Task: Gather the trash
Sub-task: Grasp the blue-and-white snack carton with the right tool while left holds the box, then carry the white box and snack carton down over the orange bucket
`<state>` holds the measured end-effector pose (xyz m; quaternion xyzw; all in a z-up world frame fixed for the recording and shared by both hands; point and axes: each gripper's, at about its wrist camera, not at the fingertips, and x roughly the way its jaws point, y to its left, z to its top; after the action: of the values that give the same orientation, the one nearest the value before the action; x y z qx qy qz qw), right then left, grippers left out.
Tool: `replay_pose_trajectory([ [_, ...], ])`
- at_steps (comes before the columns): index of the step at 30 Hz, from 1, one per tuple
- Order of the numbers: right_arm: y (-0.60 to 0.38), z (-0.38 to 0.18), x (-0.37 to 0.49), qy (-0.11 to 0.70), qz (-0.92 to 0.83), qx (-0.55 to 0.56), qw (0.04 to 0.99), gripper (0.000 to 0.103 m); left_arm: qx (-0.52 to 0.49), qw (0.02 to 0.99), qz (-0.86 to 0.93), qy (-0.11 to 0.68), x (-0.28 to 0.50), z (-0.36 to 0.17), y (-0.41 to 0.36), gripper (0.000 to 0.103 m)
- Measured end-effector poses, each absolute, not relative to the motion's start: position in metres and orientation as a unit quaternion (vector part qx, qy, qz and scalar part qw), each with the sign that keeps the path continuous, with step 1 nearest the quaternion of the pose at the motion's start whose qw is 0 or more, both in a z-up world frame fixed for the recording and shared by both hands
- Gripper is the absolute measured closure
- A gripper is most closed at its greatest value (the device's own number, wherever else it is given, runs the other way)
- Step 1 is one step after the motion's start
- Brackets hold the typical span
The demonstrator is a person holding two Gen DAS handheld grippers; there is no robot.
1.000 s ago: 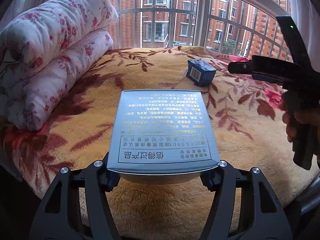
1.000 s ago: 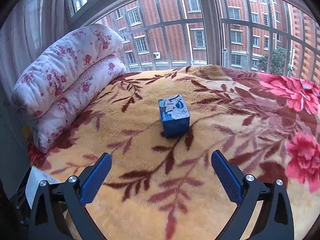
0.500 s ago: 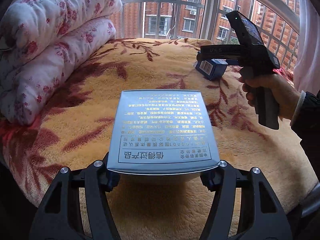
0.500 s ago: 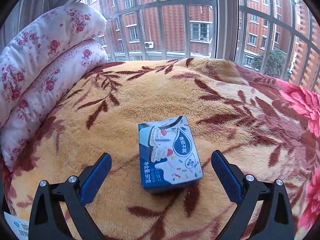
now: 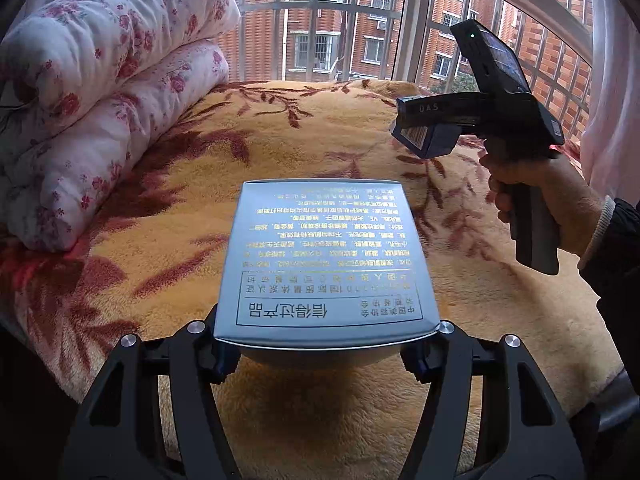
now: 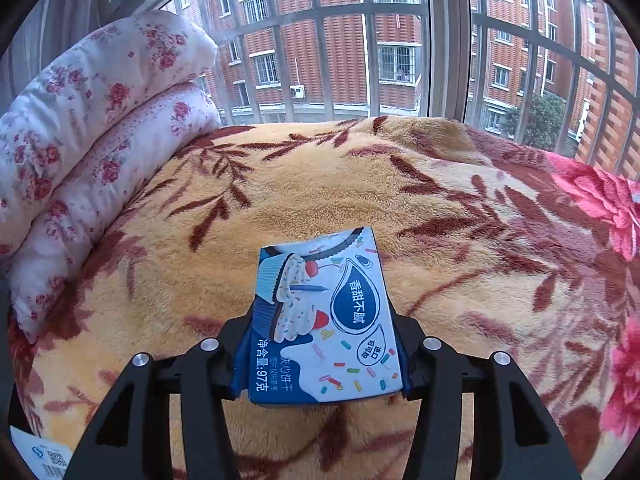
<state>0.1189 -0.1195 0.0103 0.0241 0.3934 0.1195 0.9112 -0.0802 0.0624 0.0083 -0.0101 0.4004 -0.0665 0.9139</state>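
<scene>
- Left wrist view looks forward, close over a plush yellow blanket with maroon leaves (image 5: 320,152), toward barred windows.
- Right wrist view faces likewise; both share the rolled white floral quilt (image 6: 92,128).

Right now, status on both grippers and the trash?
Left gripper shut on silver box. Right gripper shut on blue biscuit box, also seen in the left view. Both over the blanket; nothing in the way.

Rolled quilt (image 6: 92,152) lies left on the blanket (image 6: 320,184), window (image 6: 360,40) behind, biscuit box (image 6: 324,320) in front.
</scene>
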Motion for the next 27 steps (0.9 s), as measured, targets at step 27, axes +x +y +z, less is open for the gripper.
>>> replay_pose_trajectory([
  [27, -0.168, 0.002, -0.284, 0.37, 0.127, 0.092, 0.916, 0.049, 0.091, 0.873, -0.21, 0.43, -0.229, -0.023, 0.013, 0.042],
])
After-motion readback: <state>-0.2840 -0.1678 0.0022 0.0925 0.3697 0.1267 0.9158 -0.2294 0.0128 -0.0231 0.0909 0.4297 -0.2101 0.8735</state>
